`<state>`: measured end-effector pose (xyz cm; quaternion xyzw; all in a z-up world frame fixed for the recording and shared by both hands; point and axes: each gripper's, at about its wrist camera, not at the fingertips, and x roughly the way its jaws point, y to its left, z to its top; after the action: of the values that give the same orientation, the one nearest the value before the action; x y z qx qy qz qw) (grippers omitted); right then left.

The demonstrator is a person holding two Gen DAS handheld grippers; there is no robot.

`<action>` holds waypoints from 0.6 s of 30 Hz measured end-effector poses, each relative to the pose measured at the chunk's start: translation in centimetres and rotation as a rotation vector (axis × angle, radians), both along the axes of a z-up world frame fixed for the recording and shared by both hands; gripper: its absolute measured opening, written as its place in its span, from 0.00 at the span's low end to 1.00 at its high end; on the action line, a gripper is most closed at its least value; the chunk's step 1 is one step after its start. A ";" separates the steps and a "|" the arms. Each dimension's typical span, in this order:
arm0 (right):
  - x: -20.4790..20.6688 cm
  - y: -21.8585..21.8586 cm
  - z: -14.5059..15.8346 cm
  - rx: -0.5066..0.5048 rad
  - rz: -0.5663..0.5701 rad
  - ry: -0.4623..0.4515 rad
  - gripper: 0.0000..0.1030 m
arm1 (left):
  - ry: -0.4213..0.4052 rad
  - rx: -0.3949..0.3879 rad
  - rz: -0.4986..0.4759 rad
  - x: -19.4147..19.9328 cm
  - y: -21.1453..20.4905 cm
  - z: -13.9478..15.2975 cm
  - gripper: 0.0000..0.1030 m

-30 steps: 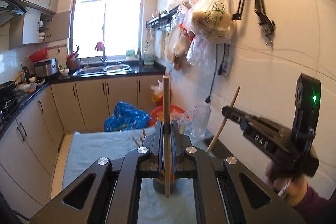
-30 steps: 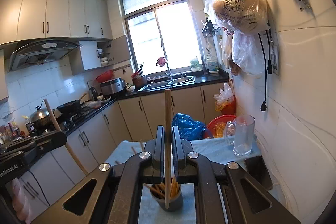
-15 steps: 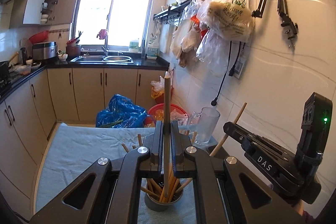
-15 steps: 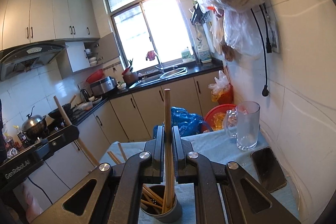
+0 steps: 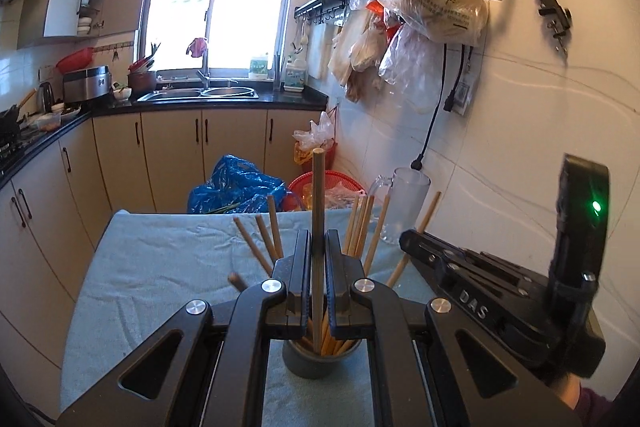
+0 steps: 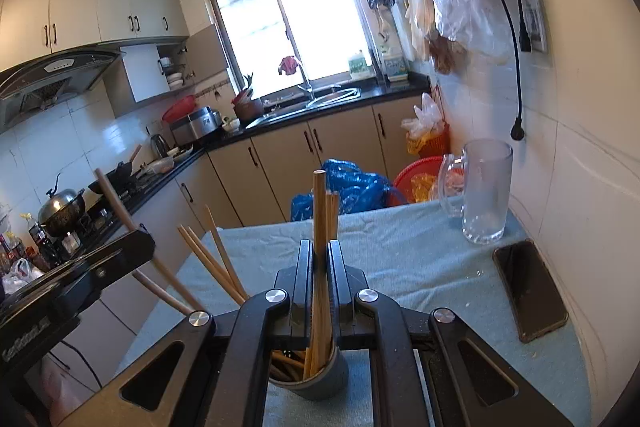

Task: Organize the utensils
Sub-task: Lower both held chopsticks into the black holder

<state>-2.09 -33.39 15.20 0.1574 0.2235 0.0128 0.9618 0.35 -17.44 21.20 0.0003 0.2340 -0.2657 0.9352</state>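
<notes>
Both tongs pinch upright chopsticks over the grey cup at the table's near edge: the left gripper holds one, the right gripper another. Most chopsticks already stand inside; these two seemingly remain to release.

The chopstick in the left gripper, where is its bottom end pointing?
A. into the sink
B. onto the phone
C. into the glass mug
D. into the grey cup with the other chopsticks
D: in the left wrist view the chopstick, clamped upright in the left gripper, runs down into the mouth of the grey cup among the other chopsticks; the glass mug stands apart by the wall.
</notes>
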 end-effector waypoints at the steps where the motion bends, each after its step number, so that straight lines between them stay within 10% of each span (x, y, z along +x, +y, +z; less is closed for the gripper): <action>1: 0.1 0.0 -0.2 0.002 0.001 0.005 0.07 | -0.003 0.008 -0.003 -0.3 0.0 -0.3 0.06; 18: 0.4 0.4 -2.1 -0.006 0.008 0.058 0.07 | 0.085 0.054 0.009 -0.4 0.8 -3.7 0.06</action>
<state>-1.71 -33.04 13.13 0.1542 0.2518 0.0114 0.9554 -0.06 -16.66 17.50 0.0132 0.2804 -0.2550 0.9253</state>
